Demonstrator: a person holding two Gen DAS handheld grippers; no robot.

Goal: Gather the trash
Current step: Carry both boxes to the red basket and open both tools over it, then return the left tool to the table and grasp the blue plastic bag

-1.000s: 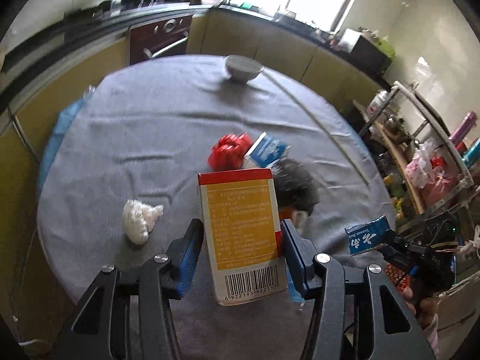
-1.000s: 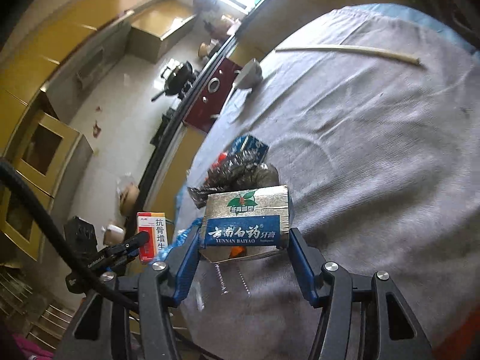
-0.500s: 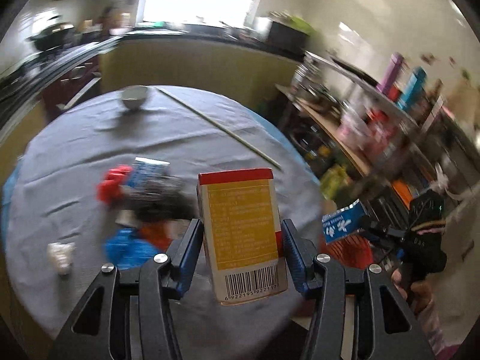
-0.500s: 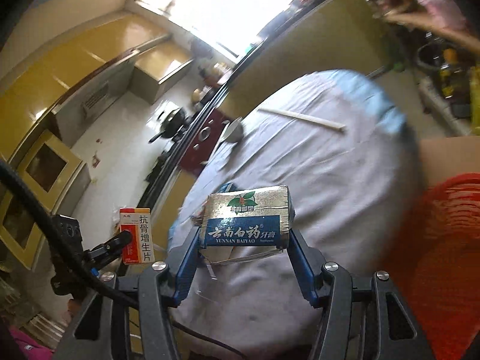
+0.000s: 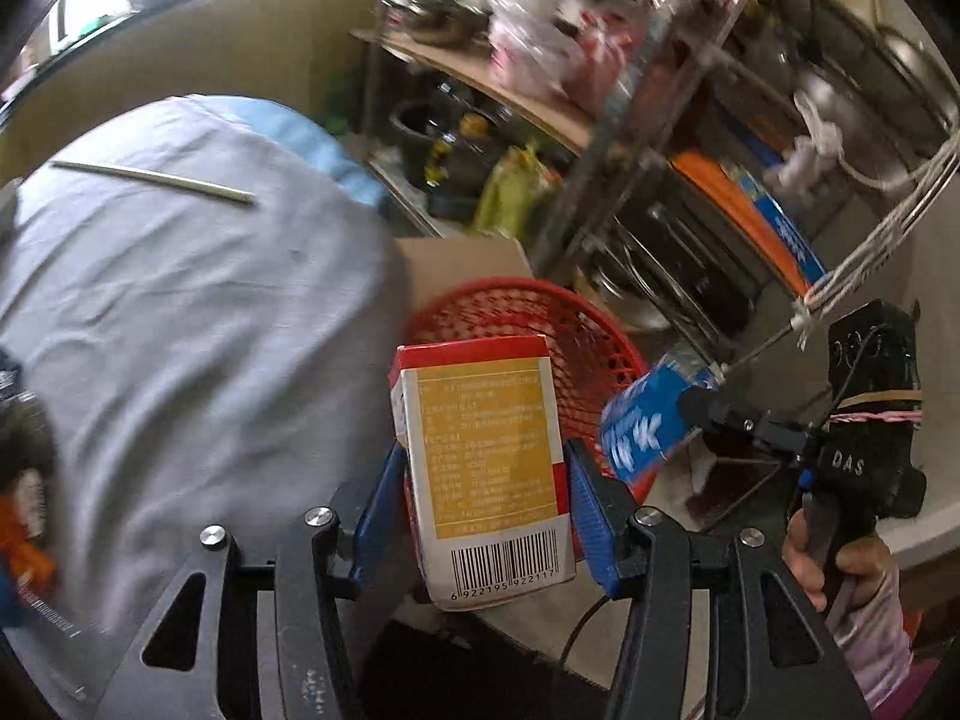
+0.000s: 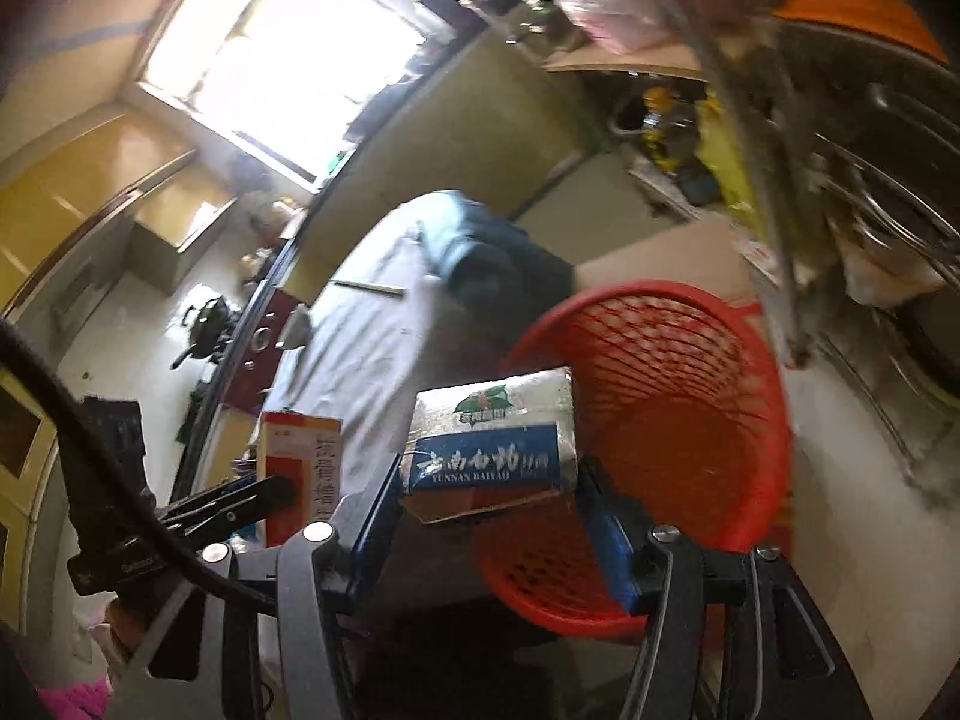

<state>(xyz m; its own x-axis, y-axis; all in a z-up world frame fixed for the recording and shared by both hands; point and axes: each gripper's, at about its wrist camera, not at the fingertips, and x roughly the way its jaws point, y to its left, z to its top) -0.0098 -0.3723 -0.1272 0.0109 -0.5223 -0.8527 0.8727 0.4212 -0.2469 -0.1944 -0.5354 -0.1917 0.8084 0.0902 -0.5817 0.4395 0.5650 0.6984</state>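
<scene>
Both hands have swung off the worktop point(image 5: 180, 300) and toward the red basket point(image 5: 600, 336) that stands on the floor just past its right edge. A second ago each camera looked across the grey cloth at the pile of litter; now the basket fills the middle of both views and the pile has slid to the far left edge of the left view.

The left claw point(image 5: 483, 504) is clamped on the yellow box point(image 5: 486, 450), pads pressing its two long sides, the box upright with its barcode end nearest the camera. In the left view the box sits in front of the basket's near rim, close to it but, it seems, not yet over the opening.

The right claw point(image 6: 489, 516) is clamped on the blue carton point(image 6: 489, 438), held flat across the jaws. In the right view the basket's mouth lies just right of and beyond the carton, so this hand looks nearer to the drop. The basket seems empty where its mesh shows.

Judged from this, the carry is nearly done and the release is the step in hand: each claw has to come over the opening, then let go. The blur suggests fast movement, so a release too soon could drop a box on the floor. A stick point(image 5: 153, 180) and more litter remain on the worktop.
</scene>
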